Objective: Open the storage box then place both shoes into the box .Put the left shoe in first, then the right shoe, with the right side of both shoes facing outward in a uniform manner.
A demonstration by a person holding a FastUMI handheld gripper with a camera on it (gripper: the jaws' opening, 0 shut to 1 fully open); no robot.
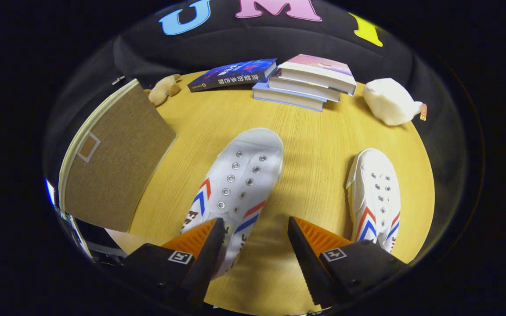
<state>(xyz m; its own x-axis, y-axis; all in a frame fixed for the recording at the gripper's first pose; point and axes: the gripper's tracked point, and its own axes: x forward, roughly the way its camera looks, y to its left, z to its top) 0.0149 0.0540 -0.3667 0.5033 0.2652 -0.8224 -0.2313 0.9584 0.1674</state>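
Two white canvas shoes with red and blue stripes lie on the round wooden table (314,145), toes pointing away from me. The nearer shoe (240,175) lies just ahead of my fingers, and its heel end reaches in beside the left finger (211,245) and into the gap. The second shoe (376,197) lies beyond and to the right of the right finger (303,250). My gripper (255,221) is open, and neither finger presses on the shoe. The brown fabric storage box (117,162) stands left of the nearer shoe with its lid down.
At the table's far side lie a blue book (233,74) and a stack of three books (310,81). A small tan plush toy (164,90) sits behind the box. A white plush toy (389,101) rests at the far right.
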